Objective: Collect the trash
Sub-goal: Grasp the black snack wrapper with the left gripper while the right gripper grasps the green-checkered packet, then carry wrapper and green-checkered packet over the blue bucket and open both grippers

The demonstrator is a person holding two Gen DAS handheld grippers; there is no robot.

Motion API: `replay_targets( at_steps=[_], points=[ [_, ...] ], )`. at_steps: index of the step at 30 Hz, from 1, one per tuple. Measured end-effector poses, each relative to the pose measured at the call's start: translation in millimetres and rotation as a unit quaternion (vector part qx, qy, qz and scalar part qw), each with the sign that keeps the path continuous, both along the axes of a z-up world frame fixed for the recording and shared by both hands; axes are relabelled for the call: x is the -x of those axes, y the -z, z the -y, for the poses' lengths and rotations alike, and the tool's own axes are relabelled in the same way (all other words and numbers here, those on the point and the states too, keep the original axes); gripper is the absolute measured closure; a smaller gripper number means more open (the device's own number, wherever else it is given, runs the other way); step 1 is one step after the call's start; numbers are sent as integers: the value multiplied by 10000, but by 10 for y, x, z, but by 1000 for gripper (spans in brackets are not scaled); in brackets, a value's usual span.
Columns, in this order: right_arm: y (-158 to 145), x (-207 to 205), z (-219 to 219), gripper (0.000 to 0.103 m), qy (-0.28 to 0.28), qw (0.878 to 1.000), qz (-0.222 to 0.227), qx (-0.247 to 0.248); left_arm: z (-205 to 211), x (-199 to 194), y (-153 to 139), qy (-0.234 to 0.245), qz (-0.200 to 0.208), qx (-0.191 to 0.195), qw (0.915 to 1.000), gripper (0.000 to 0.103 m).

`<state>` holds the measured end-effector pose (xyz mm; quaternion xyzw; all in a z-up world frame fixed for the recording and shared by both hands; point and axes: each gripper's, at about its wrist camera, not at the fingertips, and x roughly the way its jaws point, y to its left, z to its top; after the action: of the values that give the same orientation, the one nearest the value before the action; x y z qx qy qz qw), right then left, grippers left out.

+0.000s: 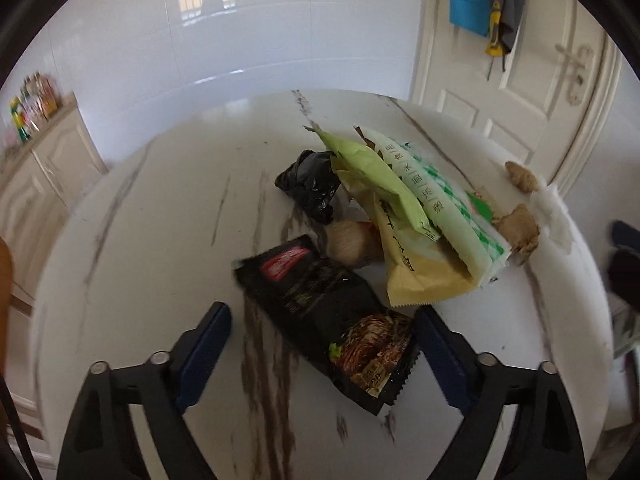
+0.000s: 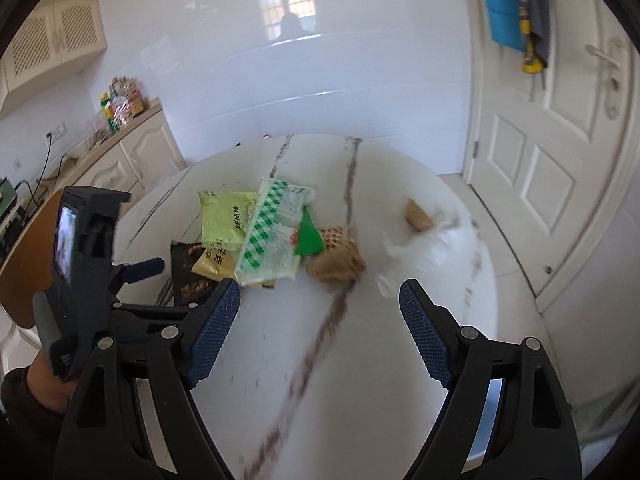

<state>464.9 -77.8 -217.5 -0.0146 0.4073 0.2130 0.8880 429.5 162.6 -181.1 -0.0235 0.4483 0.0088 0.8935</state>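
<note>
Left tool [image 1: 322,344] gapes around black wrapper [image 1: 320,304] (right tool [image 2: 320,328] agape, empty); pile blurred.

The right tongs [image 2: 318,326] are wide open over the white bench [image 2: 400,184], with nothing between them. Past them lies a pile of wrappers [image 2: 256,232], with a brown lump [image 2: 336,266] and a clear bag [image 2: 432,248] beside it. The left tongs [image 2: 136,270], held by a hand [image 2: 44,388], reach in near the black packet [image 2: 190,276].
</note>
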Motion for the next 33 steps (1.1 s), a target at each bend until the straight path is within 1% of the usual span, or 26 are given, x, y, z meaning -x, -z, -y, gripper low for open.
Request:
replay_targets(
  at_steps=[2, 3, 4, 5, 6, 7, 8, 11, 14, 17, 19, 21, 22, 23, 24, 26, 28, 30, 31, 33],
  points=[
    [54, -133, -150, 23, -143, 9999, -67, 63, -109, -62, -35, 35, 73, 50, 10000, 39],
    [78, -182, -217, 23, -218, 9997, -94, 80, -167, -104, -20, 44, 85, 43, 9999, 43],
    [108, -246, -302, 23, -281, 9995, -94, 119, -212, -106, -24, 55, 113, 65, 9999, 52],
    [126, -287, -359, 23, -339, 9993, -105, 146, -264, -93, -31, 77, 125, 70, 9999, 58],
    [151, -329, -415, 23, -399, 9990, -131, 165, -342, -93, -69, 108, 134, 96, 9998, 61],
    [186, -390, -482, 23, -433, 9988, -154, 193, -376, -82, -96, 118, 138, 119, 9998, 68],
    [219, -434, -528, 23, -457, 9985, -185, 230, -435, -71, -97, 158, 146, 153, 9997, 72],
    [300, -538, -629, 26, -505, 9978, -299, 320, -568, -1, -112, 182, 153, 193, 9995, 78],
    [367, -622, -695, 29, -530, 9970, -367, 427, -709, 164, -184, 162, 158, 273, 9994, 81],
    [433, -710, -728, 28, -586, 9959, -555, 418, -804, 228, -201, 166, 160, 311, 9993, 83],
    [465, -743, -732, 28, -591, 9955, -629, 395, -817, 319, -270, 189, 160, 350, 9991, 83],
    [494, -754, -745, 28, -626, 9950, -669, 401, -872, 363, -272, 219, 154, 539, 9982, 83],
    [493, -755, -746, 33, -627, 9952, -632, 410, -884, 400, -303, 224, 149, 583, 9979, 84],
    [477, -749, -738, 50, -679, 9953, -612, 323, -910, 420, -313, 213, 144, 631, 9977, 85],
    [463, -752, -743, 57, -714, 9950, -651, 259, -931, 442, -322, 213, 143, 665, 9975, 85],
    [426, -699, -756, 58, -686, 9953, -584, 366, -938, 492, -349, 211, 161, 720, 9971, 87],
    [401, -648, -745, 60, -718, 9953, -594, 252, -956, 533, -362, 215, 174, 792, 9965, 90],
    [367, -595, -712, 64, -709, 9957, -580, 141, -980, 582, -390, 231, 185, 874, 9957, 92],
    [325, -550, -686, 78, -746, 9956, -561, 33, -993, 616, -413, 244, 204, 907, 9954, 93],
    [274, -486, -657, 79, -777, 9953, -583, -42, -981, 676, -453, 252, 238, 906, 9953, 94]
  ],
)
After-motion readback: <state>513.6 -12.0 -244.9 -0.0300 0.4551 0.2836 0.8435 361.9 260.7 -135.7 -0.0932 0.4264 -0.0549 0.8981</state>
